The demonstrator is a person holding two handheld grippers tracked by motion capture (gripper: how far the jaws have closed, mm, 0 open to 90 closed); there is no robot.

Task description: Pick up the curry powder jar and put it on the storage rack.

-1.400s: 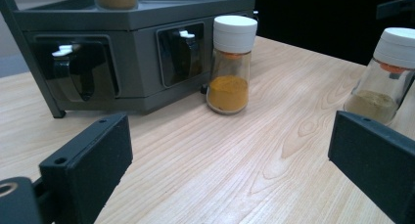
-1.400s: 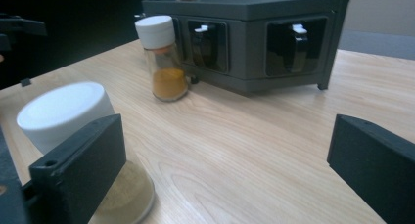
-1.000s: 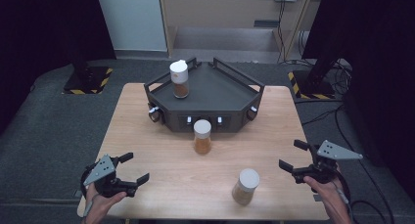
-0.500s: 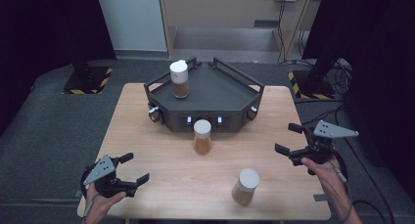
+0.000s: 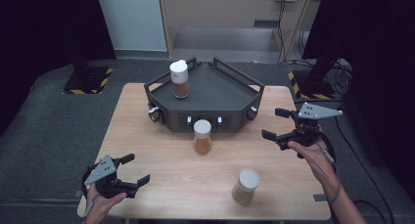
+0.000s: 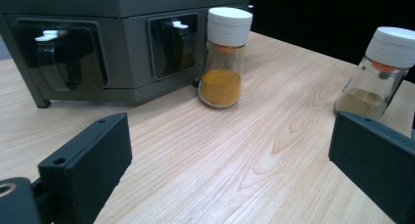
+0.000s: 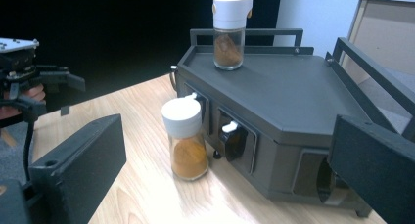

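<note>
Right gripper point(image 5: 283, 127) open and empty, should square its jaws around the middle jar point(image 5: 202, 136) below the cap; left gripper point(image 5: 128, 170) open, idle.

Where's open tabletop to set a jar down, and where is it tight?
Bare wood lies between the left gripper and the middle jar, and along the table left of the rack. It is crowded where that jar stands close against the rack's front, and near the front jar.
</note>
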